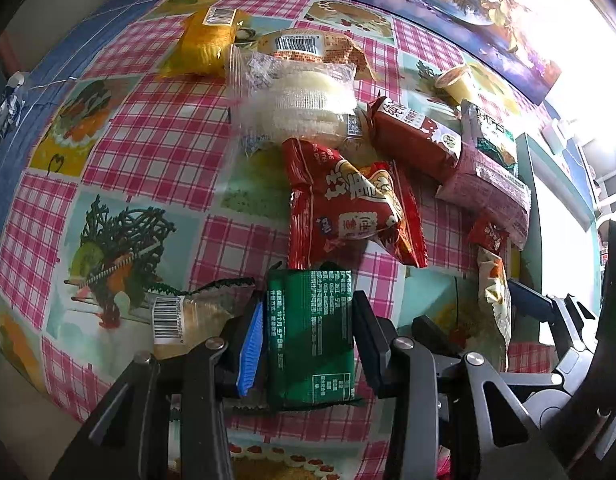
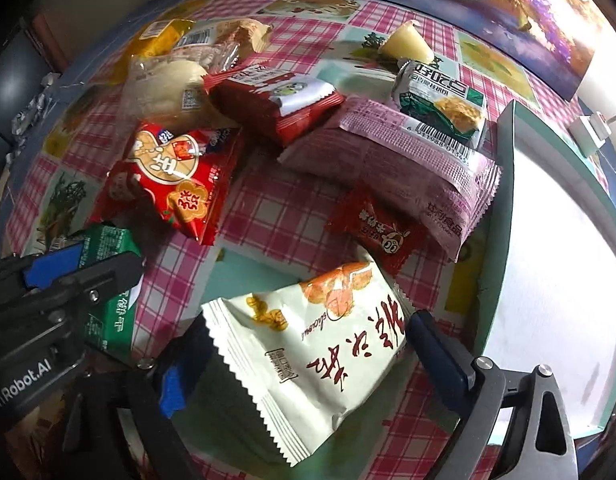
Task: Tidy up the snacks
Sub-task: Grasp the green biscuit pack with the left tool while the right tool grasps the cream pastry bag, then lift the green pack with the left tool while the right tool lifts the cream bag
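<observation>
Left gripper (image 1: 308, 340): jaws pinched on a green snack packet (image 1: 310, 336), held just above the checked tabletop (image 1: 147, 152); the packet's lower edge is hidden behind the gripper body. Right gripper (image 2: 299, 364): jaws spread wide either side of a white snack packet (image 2: 320, 356) lying flat on the tabletop; no pad is seen pressing it. Its left pad is partly hidden under the packet's serrated edge. Beyond, a loose pile is seen: a red peanut bag (image 2: 167, 176), a small red sachet (image 2: 374, 232), a pink wrapper (image 2: 408, 168), a green-and-white packet (image 2: 440, 100), a jelly cup (image 2: 406, 46) on its side. A teal-rimmed tray (image 2: 504, 200) is cut off at the right; its interior is washed out by glare. Print on most packets is too blurred to read.
</observation>
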Motion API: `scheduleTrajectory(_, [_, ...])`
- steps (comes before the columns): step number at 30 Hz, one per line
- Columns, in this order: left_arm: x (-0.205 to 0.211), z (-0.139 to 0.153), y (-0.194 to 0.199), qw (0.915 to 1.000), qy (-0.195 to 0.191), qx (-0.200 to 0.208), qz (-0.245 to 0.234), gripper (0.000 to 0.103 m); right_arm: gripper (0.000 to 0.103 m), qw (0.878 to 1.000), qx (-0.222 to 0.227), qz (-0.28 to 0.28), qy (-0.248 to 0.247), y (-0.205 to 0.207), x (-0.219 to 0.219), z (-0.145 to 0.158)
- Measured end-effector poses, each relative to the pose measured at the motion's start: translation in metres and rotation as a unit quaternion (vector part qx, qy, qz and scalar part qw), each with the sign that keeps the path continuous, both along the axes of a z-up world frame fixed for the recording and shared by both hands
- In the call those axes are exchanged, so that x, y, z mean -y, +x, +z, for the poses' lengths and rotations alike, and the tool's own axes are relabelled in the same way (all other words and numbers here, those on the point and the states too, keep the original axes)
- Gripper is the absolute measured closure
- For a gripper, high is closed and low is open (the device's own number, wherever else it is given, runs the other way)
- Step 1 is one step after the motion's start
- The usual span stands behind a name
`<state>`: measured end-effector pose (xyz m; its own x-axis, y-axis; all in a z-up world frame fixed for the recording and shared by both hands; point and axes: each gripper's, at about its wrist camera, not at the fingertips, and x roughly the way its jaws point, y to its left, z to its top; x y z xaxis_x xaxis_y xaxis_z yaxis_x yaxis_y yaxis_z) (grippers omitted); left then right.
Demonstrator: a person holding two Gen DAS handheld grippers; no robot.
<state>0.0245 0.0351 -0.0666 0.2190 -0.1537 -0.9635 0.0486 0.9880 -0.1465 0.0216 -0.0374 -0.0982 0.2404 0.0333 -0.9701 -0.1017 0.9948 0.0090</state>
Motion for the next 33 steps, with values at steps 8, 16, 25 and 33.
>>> scheduleTrajectory(8, [0.000,-0.001,-0.004,1.0000,0.000,-0.005,-0.006,0.060,0.042,1.000,0.016,-0.025,0.004,-0.008,0.031,0.015])
scheduleTrajectory(16, [0.014,-0.004,-0.006,0.9994,0.023,-0.002,-0.027,0.060,0.054,0.999,0.021,-0.039,0.013,-0.007,0.046,0.019])
scheduleTrajectory(25, [0.024,0.001,-0.009,0.9990,0.029,0.017,-0.030,0.062,0.055,0.998,0.021,-0.048,0.020,-0.012,0.065,0.031])
scheduleTrajectory(33, [0.019,0.019,-0.012,0.9988,0.026,0.035,-0.023,0.062,0.061,0.997,0.032,-0.053,0.036,-0.016,0.072,0.045])
